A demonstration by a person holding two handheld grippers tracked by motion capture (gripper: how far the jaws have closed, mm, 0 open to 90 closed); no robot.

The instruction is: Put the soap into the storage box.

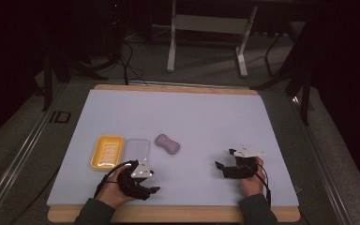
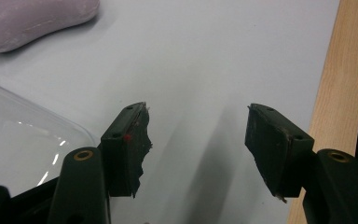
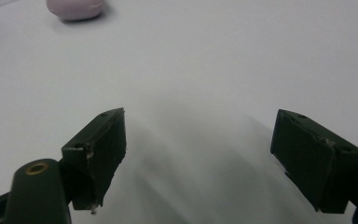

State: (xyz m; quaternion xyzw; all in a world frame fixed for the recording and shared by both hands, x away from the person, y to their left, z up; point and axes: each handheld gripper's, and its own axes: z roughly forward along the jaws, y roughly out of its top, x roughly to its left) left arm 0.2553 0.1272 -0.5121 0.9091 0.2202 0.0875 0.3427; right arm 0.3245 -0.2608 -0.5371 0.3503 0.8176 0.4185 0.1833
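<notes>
The left gripper (image 1: 145, 180) rests on the white mat (image 1: 206, 117) with its jaws spread wide and nothing between them, just on the person's side of the clear lid (image 1: 137, 149); in the left gripper view a corner of that lid (image 2: 23, 135) lies right beside one jaw, which suggests the hand is parked where a short reach would take it. The right gripper (image 1: 226, 165) also stands wide and empty, well to the right of the lid, its jaws turned towards the pink soap bar (image 1: 167, 144), which in the right gripper view sits far off across bare mat (image 3: 76, 8). The soap lies loose on the mat just right of the lid, near but apart from it. On the lid's other side, touching or nearly touching it, stands the yellow soap dish (image 1: 107, 151), open side up. Dish, lid and soap form one row, so the likely work is soap into dish and lid on top, one hand for each piece.
</notes>
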